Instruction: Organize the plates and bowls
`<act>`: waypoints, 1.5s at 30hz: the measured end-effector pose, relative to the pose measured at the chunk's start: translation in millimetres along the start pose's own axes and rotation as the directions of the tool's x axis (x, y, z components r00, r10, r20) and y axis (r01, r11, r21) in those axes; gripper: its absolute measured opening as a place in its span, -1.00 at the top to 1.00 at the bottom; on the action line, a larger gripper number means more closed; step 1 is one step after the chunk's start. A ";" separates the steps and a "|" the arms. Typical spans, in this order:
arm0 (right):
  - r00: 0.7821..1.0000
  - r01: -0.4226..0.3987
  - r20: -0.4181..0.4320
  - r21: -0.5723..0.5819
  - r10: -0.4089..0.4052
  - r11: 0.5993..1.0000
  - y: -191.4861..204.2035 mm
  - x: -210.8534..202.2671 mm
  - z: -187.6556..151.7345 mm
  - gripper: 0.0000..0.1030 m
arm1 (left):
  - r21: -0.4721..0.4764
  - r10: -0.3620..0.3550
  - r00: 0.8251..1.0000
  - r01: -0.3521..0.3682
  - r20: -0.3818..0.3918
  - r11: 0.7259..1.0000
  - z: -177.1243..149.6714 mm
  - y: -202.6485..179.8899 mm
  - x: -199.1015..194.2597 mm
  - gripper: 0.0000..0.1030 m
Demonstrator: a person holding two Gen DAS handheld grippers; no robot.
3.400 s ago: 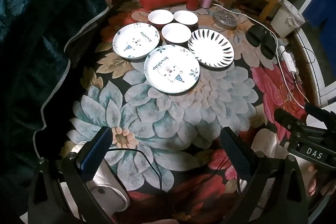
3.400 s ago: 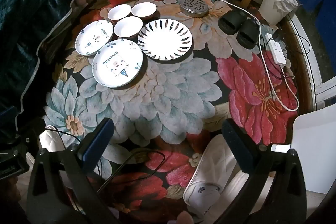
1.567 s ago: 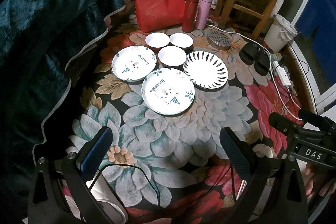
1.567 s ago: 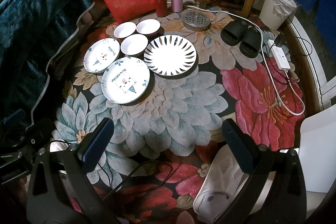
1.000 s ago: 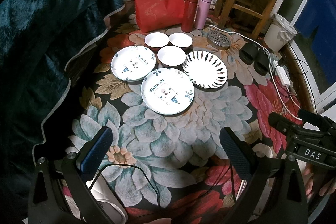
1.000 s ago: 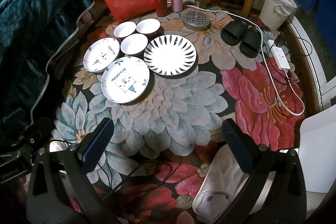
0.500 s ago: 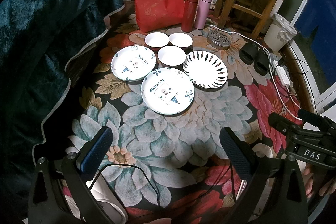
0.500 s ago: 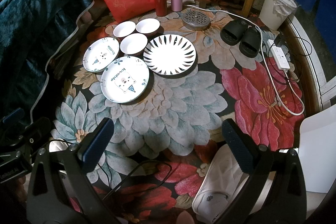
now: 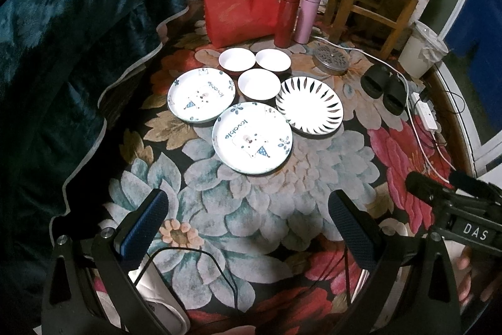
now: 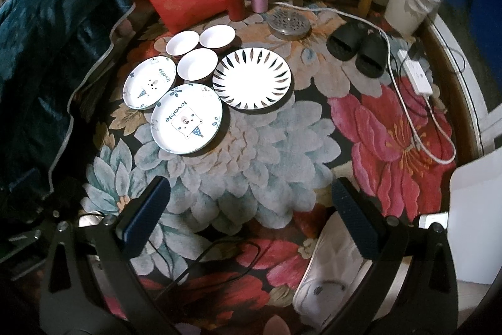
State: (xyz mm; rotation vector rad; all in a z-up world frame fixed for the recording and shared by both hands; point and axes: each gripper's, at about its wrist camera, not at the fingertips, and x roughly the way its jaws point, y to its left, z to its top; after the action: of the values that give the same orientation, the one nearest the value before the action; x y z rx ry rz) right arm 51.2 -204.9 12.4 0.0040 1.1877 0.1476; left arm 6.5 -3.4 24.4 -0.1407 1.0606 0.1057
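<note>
Nothing looks sorted yet. On the floral rug (image 9: 251,209), three plates (image 9: 252,137) and three small bowls (image 9: 259,83) lie singly in a cluster, none stacked. The bowls seem empty, though glare whitens them. Left claw (image 9: 248,225) and right claw (image 10: 251,215) hang wide open, well short of the dishes.

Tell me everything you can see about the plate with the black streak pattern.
The black-streaked plate is round, white and glossy, apparently ceramic, with dark tapered streaks radiating around its rim and a plain white centre. It lies flat and empty, face up, on the floral rug. It is the rightmost dish, beside a white bowl and the nearer bear plate; whether they touch is unclear. Neither gripper is near it.
</note>
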 end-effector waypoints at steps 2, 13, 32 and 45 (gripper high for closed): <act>0.999 -0.002 -0.045 0.030 0.003 1.000 -2.8 2.4 7.0 -1.00 | -0.008 0.009 1.000 -0.009 0.006 1.000 7.9 -2.5 0.7 -0.98; 0.997 -0.002 -0.072 -0.072 -0.003 0.997 -20.6 22.1 91.9 -1.00 | -0.072 0.019 1.000 -0.018 0.017 0.997 64.8 -10.3 26.6 -0.98; 0.977 -0.129 -0.150 0.145 0.150 0.981 -101.8 248.3 146.5 -0.79 | -0.008 -0.086 0.995 0.085 -0.049 0.996 112.8 -56.8 231.3 -0.98; 0.963 -0.141 -0.206 0.160 0.172 0.977 -101.4 331.8 159.9 0.62 | 0.035 -0.054 0.994 0.058 -0.094 0.998 110.8 -54.3 287.0 -0.98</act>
State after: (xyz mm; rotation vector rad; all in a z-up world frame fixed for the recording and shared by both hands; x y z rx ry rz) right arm 331.6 -254.6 -242.3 0.2141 1.4170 0.2057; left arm 249.3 -33.1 -169.8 -0.1419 1.1501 0.0287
